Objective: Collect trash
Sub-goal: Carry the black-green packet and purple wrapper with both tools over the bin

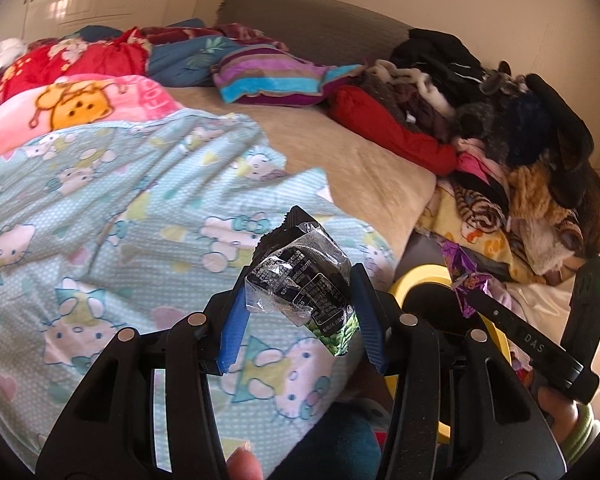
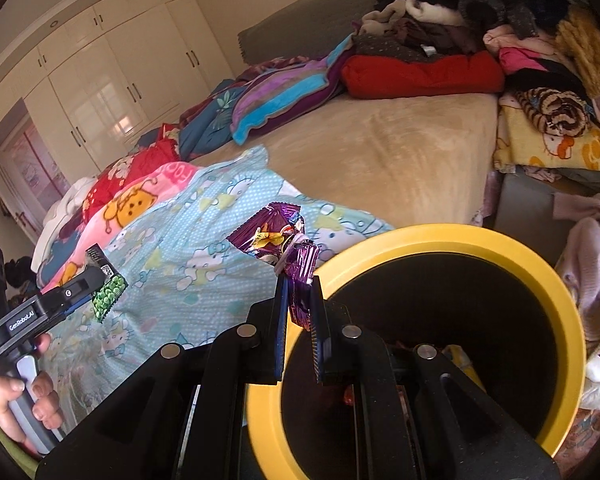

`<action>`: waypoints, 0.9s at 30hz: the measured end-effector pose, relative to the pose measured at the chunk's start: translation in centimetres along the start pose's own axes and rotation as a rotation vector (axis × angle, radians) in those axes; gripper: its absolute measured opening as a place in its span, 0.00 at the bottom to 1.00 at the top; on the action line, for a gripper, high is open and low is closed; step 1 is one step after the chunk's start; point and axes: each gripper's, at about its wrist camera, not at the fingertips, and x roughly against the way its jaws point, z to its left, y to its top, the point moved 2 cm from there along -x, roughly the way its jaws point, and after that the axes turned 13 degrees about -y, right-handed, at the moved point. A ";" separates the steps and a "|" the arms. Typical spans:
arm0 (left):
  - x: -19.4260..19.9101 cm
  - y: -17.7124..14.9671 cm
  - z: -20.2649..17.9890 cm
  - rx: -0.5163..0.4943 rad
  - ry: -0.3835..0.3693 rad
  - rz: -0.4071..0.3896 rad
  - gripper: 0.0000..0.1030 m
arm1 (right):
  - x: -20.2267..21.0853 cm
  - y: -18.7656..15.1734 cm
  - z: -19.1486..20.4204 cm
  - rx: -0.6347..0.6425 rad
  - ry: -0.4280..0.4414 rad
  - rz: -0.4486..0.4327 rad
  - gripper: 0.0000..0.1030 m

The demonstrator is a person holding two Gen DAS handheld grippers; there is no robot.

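The left gripper [image 1: 300,300] clamped a black packet [image 1: 300,280] above the bed's [image 1: 360,152] blanketed edge. The right gripper [image 2: 302,312] pinched a purple wrapper [image 2: 284,240] at the yellow bin's [image 2: 420,236] rim, beside the bed.

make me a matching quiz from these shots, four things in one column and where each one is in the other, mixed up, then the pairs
Things
1. black and green wrapper
2. purple wrapper
3. yellow-rimmed bin
4. red folded cloth

Places
A. at the foot of the clothes pile on the bed
B. clamped in the left gripper
C. on the floor beside the bed
D. clamped in the right gripper

Pairs: 1-B, 2-D, 3-C, 4-A
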 end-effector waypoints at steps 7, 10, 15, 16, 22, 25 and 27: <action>-0.9 -0.2 -2.5 -0.044 -0.034 0.019 0.40 | 0.9 0.1 -1.5 -0.010 -0.023 -0.021 0.10; -1.5 -0.3 -3.7 -0.069 -0.046 0.029 0.40 | 1.2 0.1 -2.4 -0.017 -0.035 -0.025 0.10; -2.4 -0.7 -5.8 -0.113 -0.071 0.050 0.40 | 1.7 -0.1 -4.0 -0.035 -0.057 -0.027 0.10; -2.6 -0.8 -6.2 -0.120 -0.076 0.054 0.40 | 1.8 -0.2 -4.3 -0.036 -0.062 -0.027 0.10; -3.8 -1.6 -8.6 -0.175 -0.106 0.086 0.40 | 2.0 -0.3 -5.9 -0.052 -0.086 -0.019 0.10; -4.4 -2.1 -9.8 -0.204 -0.122 0.102 0.40 | 2.1 -0.5 -6.6 -0.060 -0.096 -0.015 0.10; -4.8 -2.4 -10.4 -0.222 -0.130 0.113 0.40 | 2.2 -0.6 -7.0 -0.064 -0.102 -0.013 0.10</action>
